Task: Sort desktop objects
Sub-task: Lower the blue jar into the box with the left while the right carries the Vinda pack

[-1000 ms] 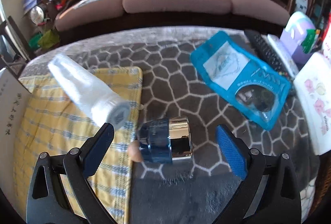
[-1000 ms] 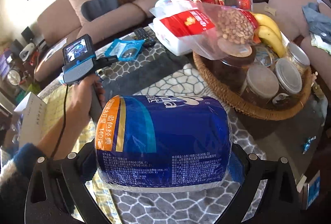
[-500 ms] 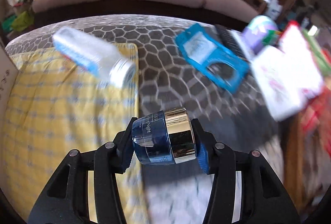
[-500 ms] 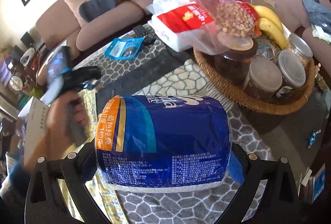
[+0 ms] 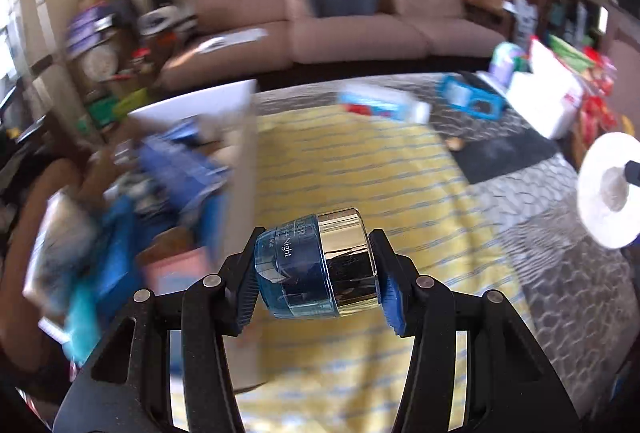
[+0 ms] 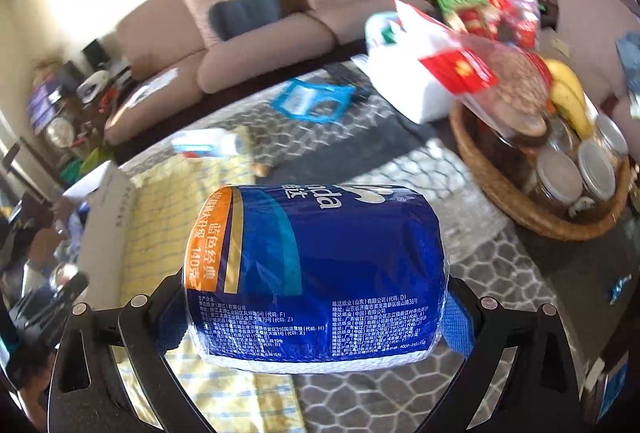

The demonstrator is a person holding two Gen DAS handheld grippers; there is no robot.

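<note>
Left gripper [image 5: 318, 283] was clamped on a blue jar [image 5: 316, 267], pads on its base and its gold lid, so the jar's axis ran left-right across the jaws. It hung in the air above the yellow cloth [image 5: 360, 161]. The open box [image 5: 224, 121] lay just to the left and a bit farther off, its white wall [image 5: 246, 169] standing between jar and contents. That wall was the relation that counted: judged, the jar had to go left and over the wall's top edge before release. Box interior was blurred but looked crowded with blue packs, so free room for a drop seemed small; the near end looked the more open, though I cannot tell for sure.

Right gripper [image 6: 316, 317] held a tissue roll [image 6: 316, 273] in blue wrap, long axis left-right, jaws spread wide around its ends. In its view the box [image 6: 104, 229] sat at far left, beyond the cloth [image 6: 168, 217]. So the left gripper was nearer the box; the right one would need to cross the whole cloth.

Basket [image 6: 520, 205] with jars and bananas sat on the right of the surface [image 6: 400, 169], away from the likely path. A small tube [image 5: 384, 105] lay at the cloth's far edge, also off the path. The roll's end [image 5: 610, 189] showed at the right edge of the left view, so the two loads were apart with open room between.
</note>
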